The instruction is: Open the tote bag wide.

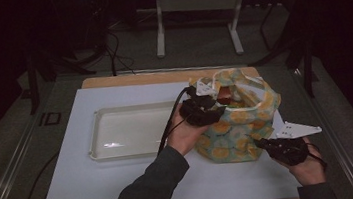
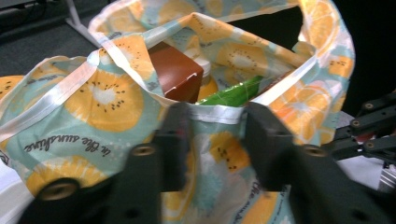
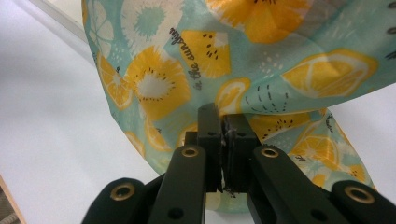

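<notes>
A fabric bag (image 1: 239, 117) printed with orange and kiwi slices stands on the white board, its mouth open. Inside it are a brown box (image 2: 175, 70) and a green packet (image 2: 233, 93). My left gripper (image 1: 213, 106) is at the bag's near rim. In the left gripper view the jaws (image 2: 217, 116) stand apart, with the white-trimmed rim of the bag (image 2: 102, 102) between them and not pinched. My right gripper (image 1: 259, 143) is low at the bag's right corner. In the right gripper view it (image 3: 223, 116) is shut on a fold of the bag (image 3: 187, 70).
A shallow white tray (image 1: 99, 138) lies left of the bag on the white board (image 1: 124, 186), which rests on a wooden top. Dark floor, cables and a metal stand's legs (image 1: 159, 36) lie beyond the table.
</notes>
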The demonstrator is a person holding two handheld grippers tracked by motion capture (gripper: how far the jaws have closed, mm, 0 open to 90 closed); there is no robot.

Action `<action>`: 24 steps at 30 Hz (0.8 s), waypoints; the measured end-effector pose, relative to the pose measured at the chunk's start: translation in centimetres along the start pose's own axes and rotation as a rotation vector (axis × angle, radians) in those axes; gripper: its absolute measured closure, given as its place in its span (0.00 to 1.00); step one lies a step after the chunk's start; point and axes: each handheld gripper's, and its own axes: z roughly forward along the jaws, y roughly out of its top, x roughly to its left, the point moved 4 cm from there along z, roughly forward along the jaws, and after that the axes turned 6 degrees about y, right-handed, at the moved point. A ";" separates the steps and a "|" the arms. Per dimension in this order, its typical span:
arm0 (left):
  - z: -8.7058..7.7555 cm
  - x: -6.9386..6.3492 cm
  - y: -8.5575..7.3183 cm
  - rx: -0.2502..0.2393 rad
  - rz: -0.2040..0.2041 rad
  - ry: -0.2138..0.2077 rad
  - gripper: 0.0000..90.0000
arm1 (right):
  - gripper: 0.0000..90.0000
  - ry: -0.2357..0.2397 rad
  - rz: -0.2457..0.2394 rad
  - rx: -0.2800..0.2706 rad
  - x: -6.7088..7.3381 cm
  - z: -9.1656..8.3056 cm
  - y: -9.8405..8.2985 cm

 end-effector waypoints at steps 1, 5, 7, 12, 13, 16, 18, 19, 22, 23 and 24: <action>0.0 -0.1 0.0 0.004 0.004 -0.005 0.78 | 0.97 0.000 0.001 0.000 0.0 0.0 0.0; -0.4 -0.1 0.0 -0.010 0.019 -0.007 0.94 | 0.96 -0.002 0.001 -0.004 0.0 -0.1 0.0; -0.8 -0.2 0.0 -0.030 0.018 -0.011 0.97 | 0.96 -0.004 0.003 -0.005 0.0 -0.1 0.1; -2.1 -1.0 0.2 -0.076 0.043 -0.032 0.98 | 0.96 -0.008 0.007 -0.009 -0.1 -0.1 0.1; -2.4 -1.3 0.2 -0.087 0.046 -0.040 0.98 | 0.95 -0.010 0.010 -0.009 -0.2 0.0 0.1; -3.3 -2.0 0.1 -0.109 0.063 -0.063 0.98 | 0.95 -0.013 0.013 -0.008 -0.2 0.1 0.0; -3.8 -2.5 -0.1 -0.118 0.076 -0.073 0.98 | 0.96 -0.012 0.020 -0.008 -0.2 0.1 -0.1; -4.0 -2.7 -0.2 -0.120 0.085 -0.080 0.98 | 0.96 -0.012 0.021 -0.009 -0.2 0.2 -0.1; -4.4 -3.2 -0.8 -0.121 0.104 -0.093 0.98 | 0.96 -0.014 0.028 -0.003 -0.3 0.2 -0.3; -4.4 -3.2 -0.8 -0.121 0.104 -0.093 0.98 | 0.96 -0.014 0.028 -0.003 -0.3 0.2 -0.3; -4.4 -3.2 -0.8 -0.121 0.104 -0.093 0.98 | 0.96 -0.016 0.031 -0.001 -0.4 0.3 -0.3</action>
